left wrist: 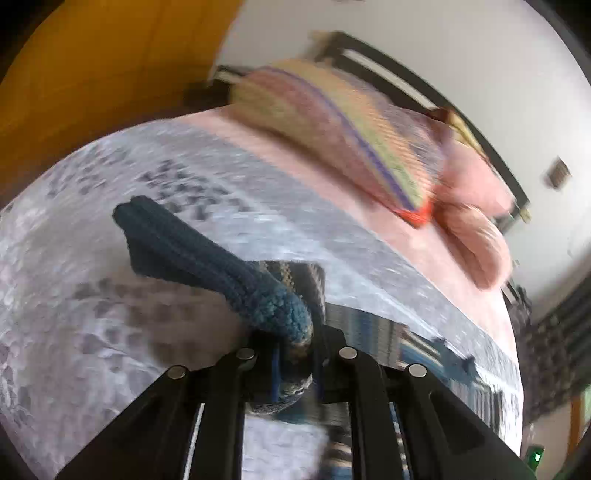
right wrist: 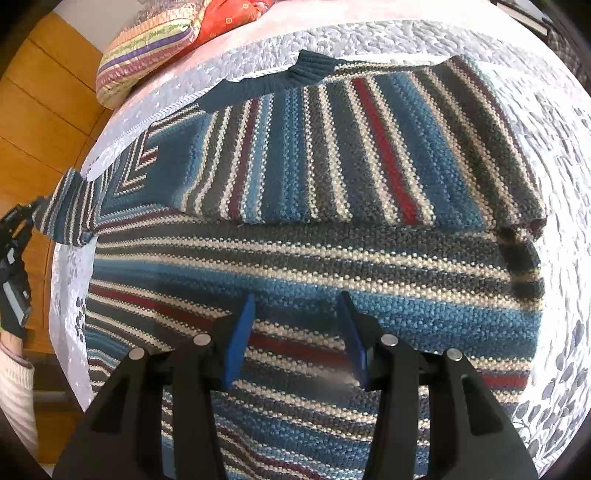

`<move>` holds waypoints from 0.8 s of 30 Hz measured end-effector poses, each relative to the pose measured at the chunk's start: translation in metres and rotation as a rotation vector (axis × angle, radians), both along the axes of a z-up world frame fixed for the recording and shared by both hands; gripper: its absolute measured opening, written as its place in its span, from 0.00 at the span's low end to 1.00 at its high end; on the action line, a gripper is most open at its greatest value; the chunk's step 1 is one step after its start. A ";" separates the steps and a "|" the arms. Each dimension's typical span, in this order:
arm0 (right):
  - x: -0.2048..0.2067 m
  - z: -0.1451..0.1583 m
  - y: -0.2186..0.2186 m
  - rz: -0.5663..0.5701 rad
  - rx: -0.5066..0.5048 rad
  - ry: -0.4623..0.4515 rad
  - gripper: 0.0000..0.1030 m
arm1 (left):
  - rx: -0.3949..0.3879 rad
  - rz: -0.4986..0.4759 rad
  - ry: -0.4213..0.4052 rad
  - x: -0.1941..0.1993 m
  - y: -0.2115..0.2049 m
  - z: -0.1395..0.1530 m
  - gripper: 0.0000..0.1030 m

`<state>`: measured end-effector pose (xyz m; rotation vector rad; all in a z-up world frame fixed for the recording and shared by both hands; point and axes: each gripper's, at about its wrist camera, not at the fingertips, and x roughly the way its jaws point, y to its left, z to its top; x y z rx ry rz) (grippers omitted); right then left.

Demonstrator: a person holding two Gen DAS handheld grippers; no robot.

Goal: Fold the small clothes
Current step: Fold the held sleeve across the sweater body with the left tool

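Left wrist: sweater sleeve (left wrist: 236, 273) clamped between fingers (left wrist: 291, 354).

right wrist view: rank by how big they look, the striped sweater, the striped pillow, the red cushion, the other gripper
1. striped sweater, fills most of the view
2. striped pillow
3. red cushion and left gripper: similar, both cut off or at the edge, so unranked

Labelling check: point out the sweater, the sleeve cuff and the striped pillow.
sweater (right wrist: 332, 266): right wrist view, striped body.
sleeve cuff (left wrist: 207, 254): left wrist view, ribbed teal cuff gripped by the left gripper (left wrist: 295, 354).
striped pillow (right wrist: 147, 48): right wrist view, its side.
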<state>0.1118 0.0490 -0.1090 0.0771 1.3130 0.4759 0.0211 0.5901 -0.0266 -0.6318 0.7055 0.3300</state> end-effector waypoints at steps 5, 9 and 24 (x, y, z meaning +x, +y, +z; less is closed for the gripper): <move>-0.001 0.003 -0.005 -0.004 -0.003 -0.010 0.45 | 0.045 -0.112 -0.009 0.025 -0.071 0.014 0.12; 0.000 0.004 -0.012 -0.021 0.004 -0.005 0.45 | 0.008 -0.149 -0.019 0.040 -0.115 0.010 0.12; 0.000 -0.007 -0.031 -0.048 0.005 0.010 0.45 | -0.123 -0.251 0.039 0.081 -0.220 -0.056 0.12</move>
